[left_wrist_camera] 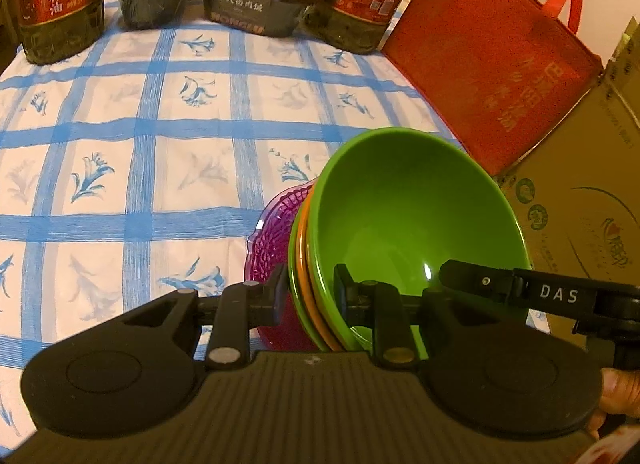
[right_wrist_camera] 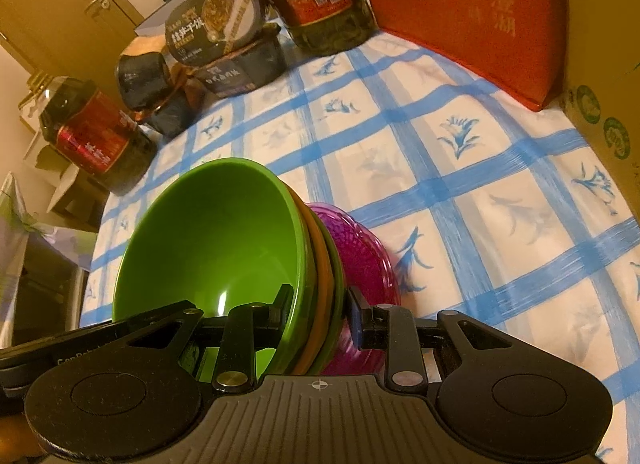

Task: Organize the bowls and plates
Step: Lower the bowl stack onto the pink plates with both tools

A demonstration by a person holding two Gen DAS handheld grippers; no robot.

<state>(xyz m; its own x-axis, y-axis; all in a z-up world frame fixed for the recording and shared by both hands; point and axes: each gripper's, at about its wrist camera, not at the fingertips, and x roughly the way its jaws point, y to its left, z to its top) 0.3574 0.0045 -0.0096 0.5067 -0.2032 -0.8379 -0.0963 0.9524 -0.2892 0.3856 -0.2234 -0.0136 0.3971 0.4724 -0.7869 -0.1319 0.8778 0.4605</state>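
A table covered by a white cloth (left_wrist_camera: 132,152) with a blue check and blue flower prints was shown, bounded at its far edge by two oil bottles with red labels (left_wrist_camera: 56,0), stacked instant-meal boxes (left_wrist_camera: 244,4), a red tote bag (left_wrist_camera: 492,64) and a cardboard carton (left_wrist_camera: 588,200); wooden cabinet doors (right_wrist_camera: 60,8) were seen in the background of the right wrist view. A nested stack of dishes was held between the two grippers, tilted so that its opening faced sideways. The stack comprised a green bowl (left_wrist_camera: 416,216) innermost, an orange rim (left_wrist_camera: 304,264) and a second green rim behind it, and a purple patterned plate (left_wrist_camera: 268,248) outermost. The left gripper (left_wrist_camera: 310,296) was closed on one edge of the stack: one finger was set inside the green bowl, the other against the back of the purple plate, with all the rims pinched between the jaws. The right gripper (right_wrist_camera: 320,314) was closed likewise on the opposite edge, one finger inside the green bowl (right_wrist_camera: 216,240) and the other against the purple plate (right_wrist_camera: 360,260). In the left wrist view, a finger of the right gripper, marked "DAS", was seen beside the left jaws, reaching into the bowl. Whether the stack touched the cloth could not be told.
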